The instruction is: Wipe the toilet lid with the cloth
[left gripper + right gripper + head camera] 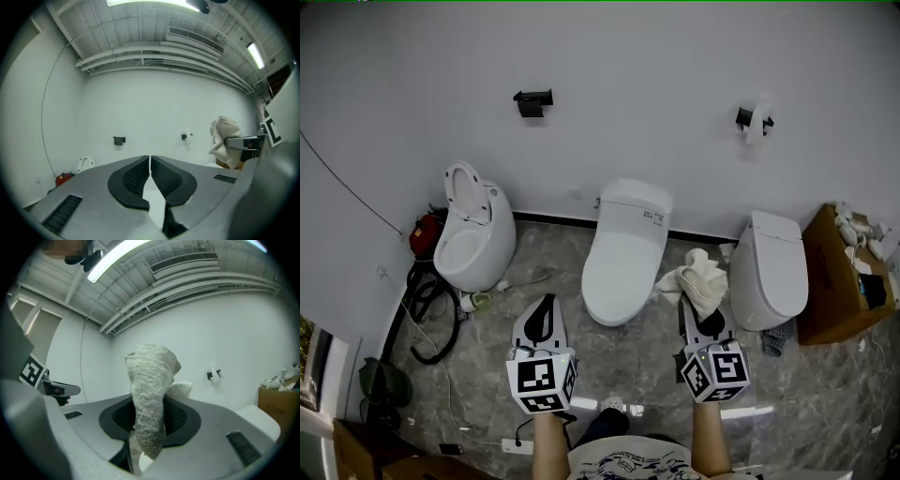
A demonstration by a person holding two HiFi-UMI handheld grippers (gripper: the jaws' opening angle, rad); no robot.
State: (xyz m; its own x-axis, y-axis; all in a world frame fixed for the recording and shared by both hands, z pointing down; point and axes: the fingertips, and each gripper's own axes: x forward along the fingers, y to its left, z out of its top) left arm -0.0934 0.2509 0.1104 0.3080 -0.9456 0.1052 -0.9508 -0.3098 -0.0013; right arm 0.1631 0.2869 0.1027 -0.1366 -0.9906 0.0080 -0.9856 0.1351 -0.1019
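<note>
The head view looks steeply down from above the person onto the floor and the white wall (628, 66), with the left gripper (546, 305) and right gripper (694, 314) close at the lower edge. Each gripper view sits low behind its own jaws, facing that wall roughly level. Both share the toilet paper holder (186, 136) near mid-frame, and each shows the other gripper at its outer edge.

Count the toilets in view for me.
3. The left toilet stands with its lid up, the middle toilet is closed, and the right toilet is closed, next to the box. None seem hidden.
</note>
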